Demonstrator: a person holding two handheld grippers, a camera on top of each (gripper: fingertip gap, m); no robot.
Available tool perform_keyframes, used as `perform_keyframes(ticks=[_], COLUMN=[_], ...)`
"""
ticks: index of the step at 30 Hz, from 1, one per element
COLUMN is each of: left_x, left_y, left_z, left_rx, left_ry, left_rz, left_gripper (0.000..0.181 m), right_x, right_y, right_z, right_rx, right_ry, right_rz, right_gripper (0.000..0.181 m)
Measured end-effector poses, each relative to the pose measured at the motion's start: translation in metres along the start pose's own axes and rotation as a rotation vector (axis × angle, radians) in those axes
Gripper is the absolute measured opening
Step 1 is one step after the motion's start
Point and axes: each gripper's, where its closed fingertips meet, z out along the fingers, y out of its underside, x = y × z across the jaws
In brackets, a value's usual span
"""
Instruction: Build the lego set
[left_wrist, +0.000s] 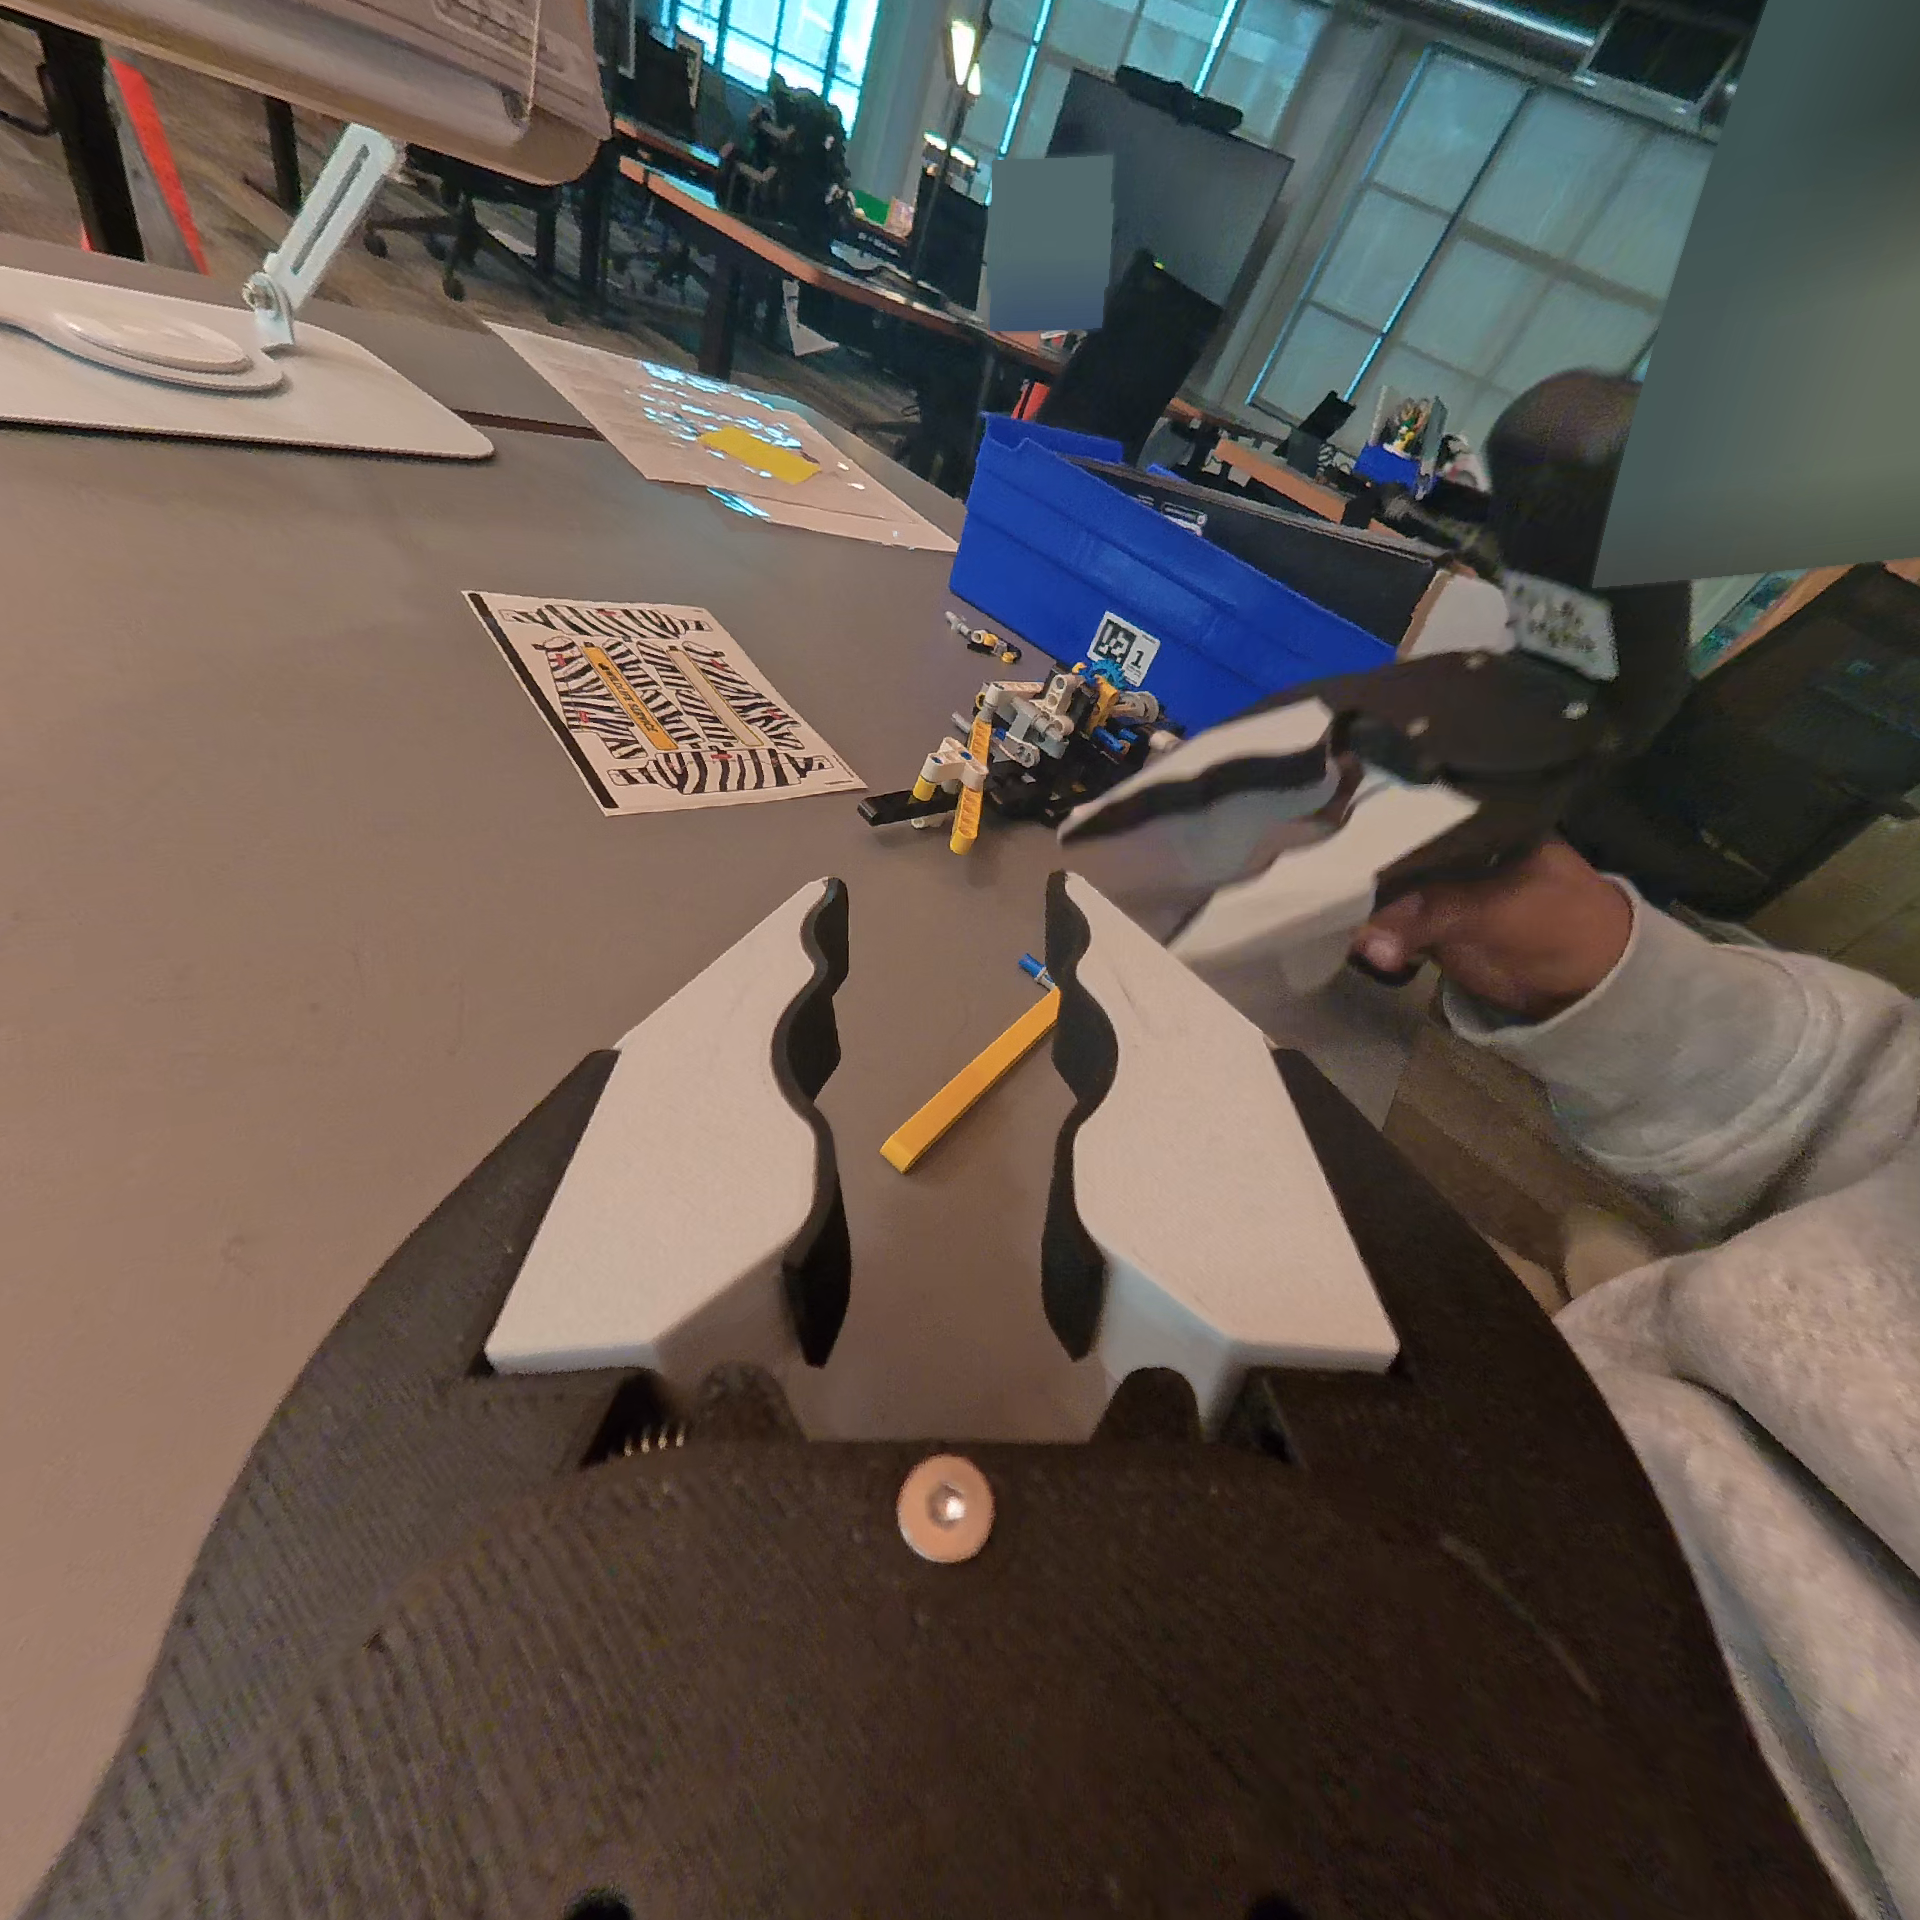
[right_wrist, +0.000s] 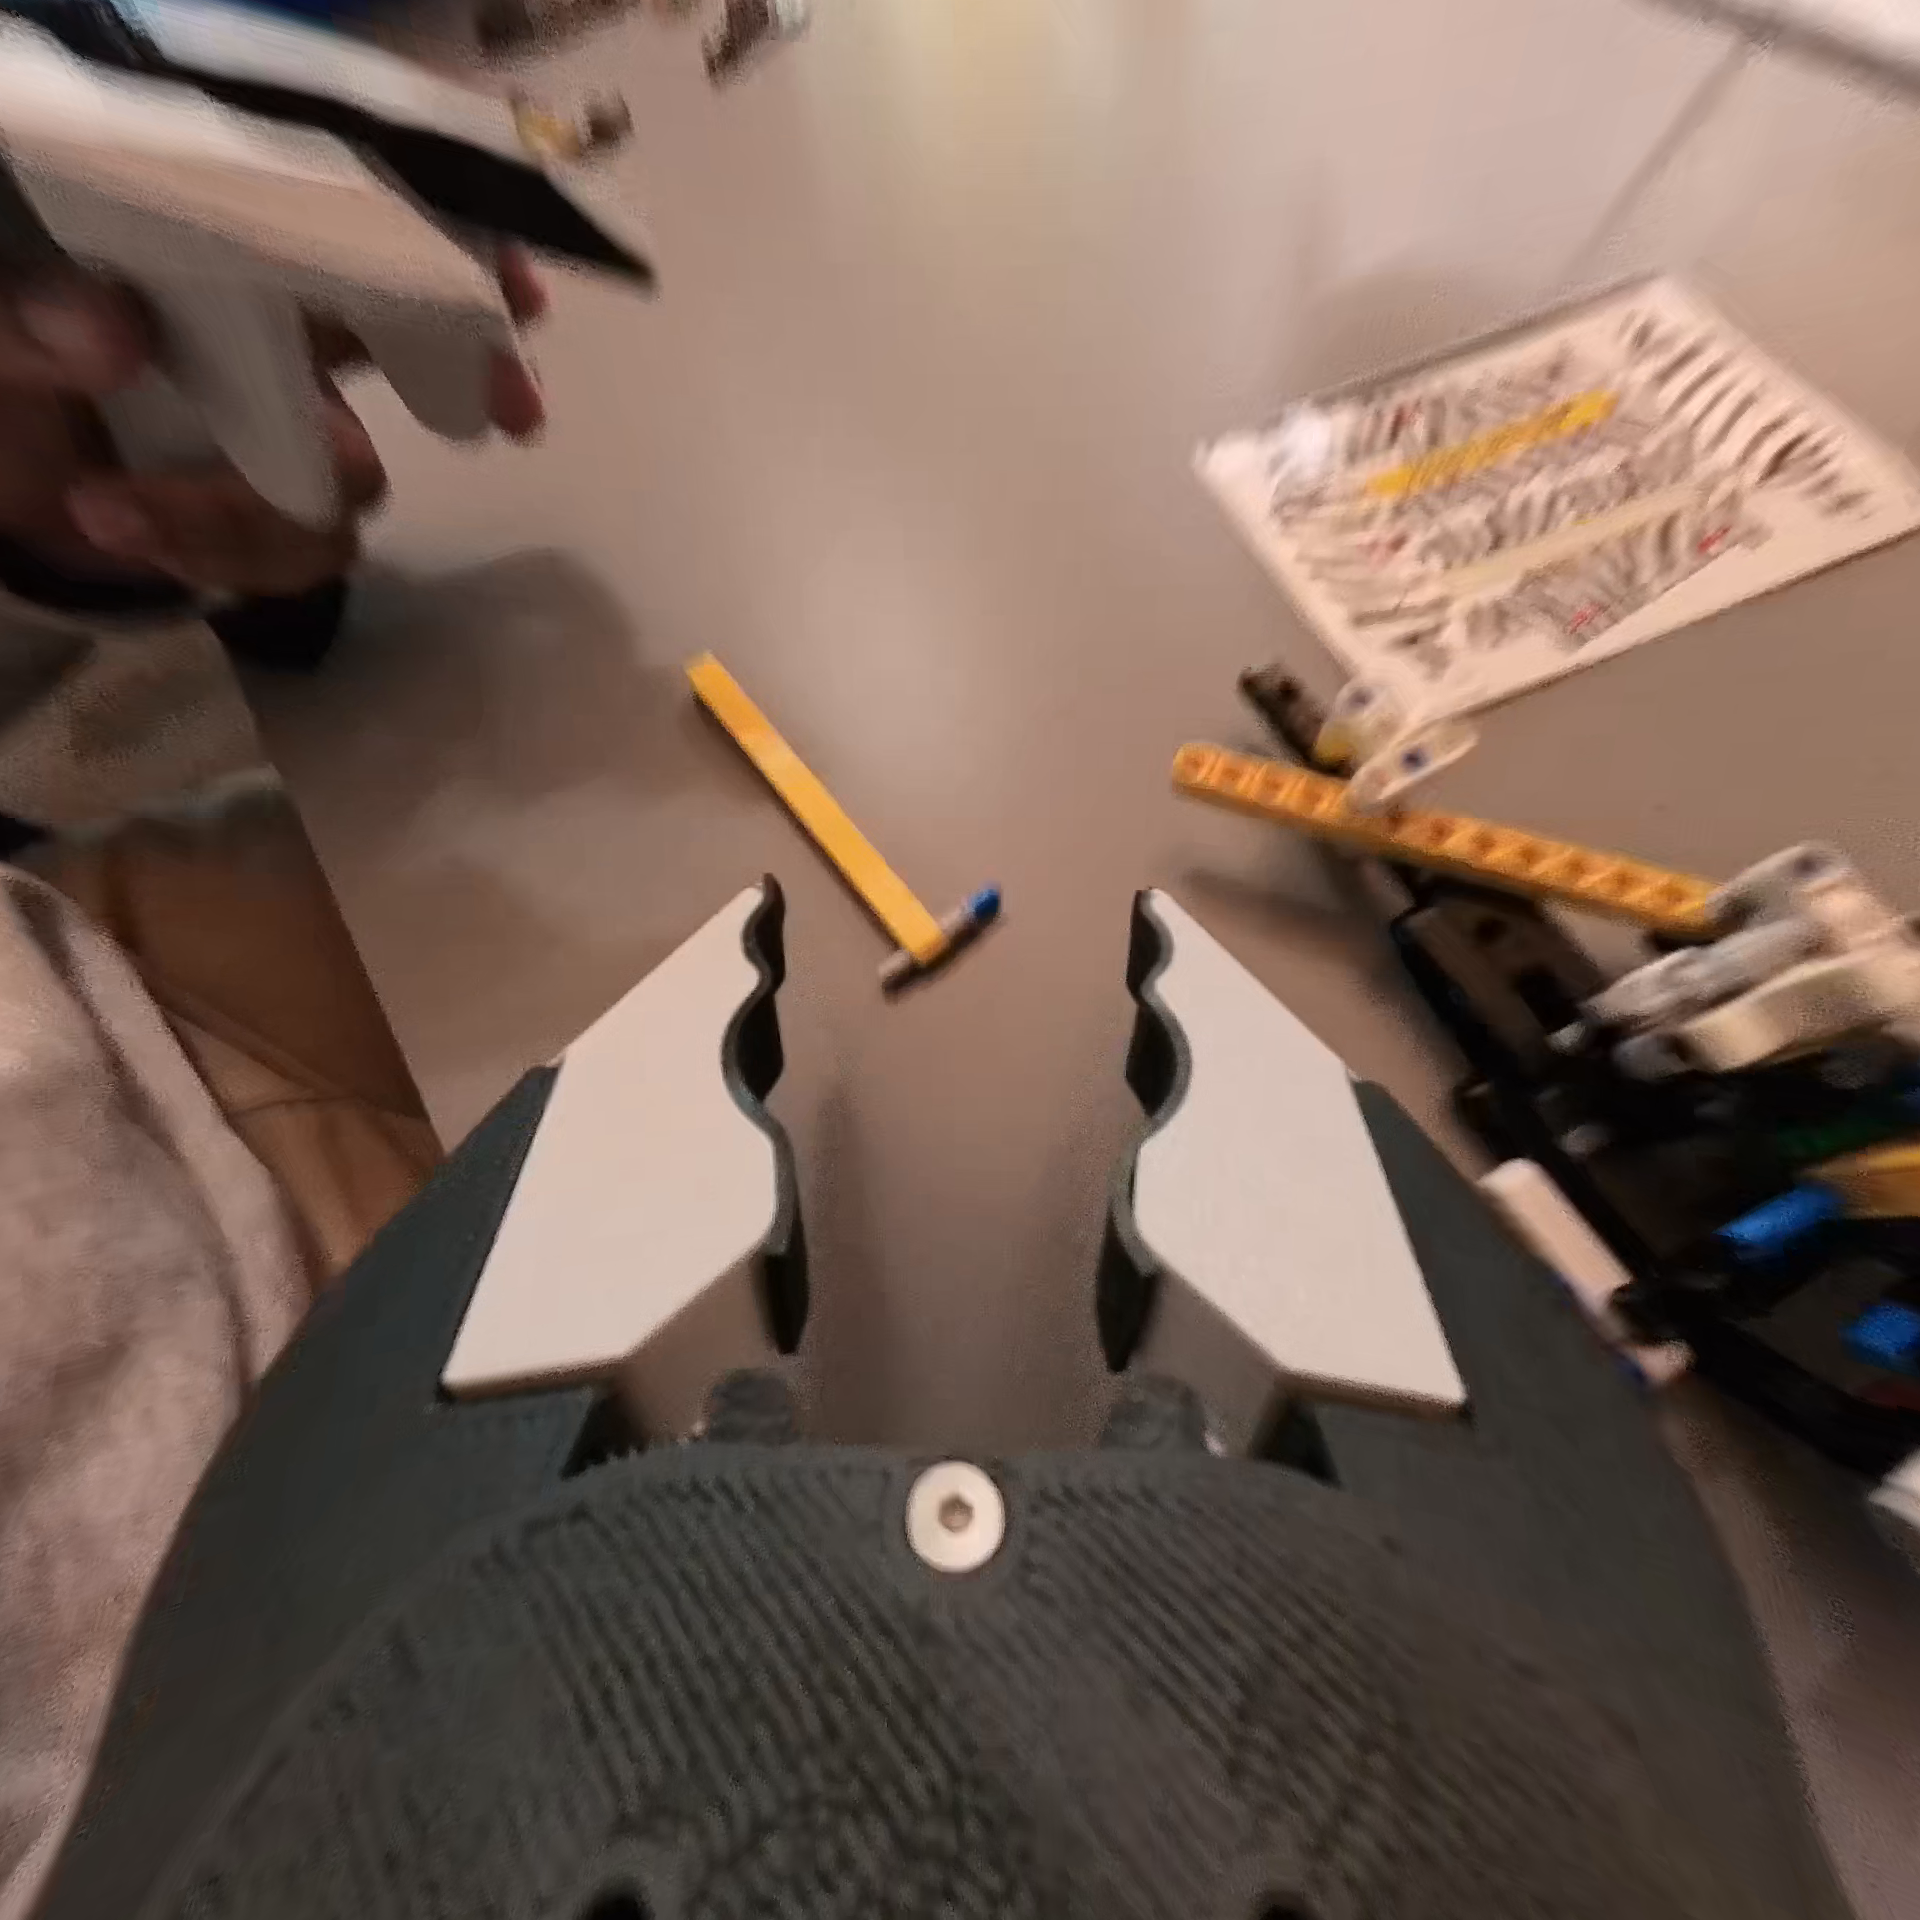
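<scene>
A loose yellow beam (left_wrist: 971, 1081) with a blue pin (left_wrist: 1034, 966) at its far end lies on the grey table, between and below the fingers of my left gripper (left_wrist: 945, 894), which is open and empty. In the right wrist view the same yellow beam (right_wrist: 816, 810) with its pin (right_wrist: 940, 935) lies just ahead of my right gripper (right_wrist: 956, 899), also open and empty. The part-built lego model (left_wrist: 1023, 743), black with yellow and grey beams, stands beyond; it shows at the right in the right wrist view (right_wrist: 1662, 1039). The right gripper also shows in the left wrist view (left_wrist: 1081, 821).
A zebra-striped sticker sheet (left_wrist: 655, 701) lies left of the model, also in the right wrist view (right_wrist: 1548, 499). A blue bin (left_wrist: 1143, 582) stands behind the model. A paper sheet with a yellow piece (left_wrist: 758, 452) lies farther back. The table edge runs close on the right.
</scene>
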Motion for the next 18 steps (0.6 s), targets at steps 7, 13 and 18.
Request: perform_keyframes(ticks=[7,13,18], left_x=[0.001,0.005,0.002], left_y=[-0.001,-0.002,-0.004], left_z=[0.000,-0.003,-0.007], left_rx=[0.007,0.019,0.029], left_ry=[0.001,0.006,0.008], left_rz=[0.011,0.020,-0.003], left_gripper=[0.036,0.035,0.036], right_x=[0.104,0.188,0.205], right_y=[-0.095,-0.094,-0.083], right_z=[-0.036,0.049,0.097], right_rx=[0.319,-0.051,-0.201], right_ry=[0.233,0.104,-0.052], right_rz=[-0.111,-0.068,0.023], right_gripper=[0.070,0.065,0.079])
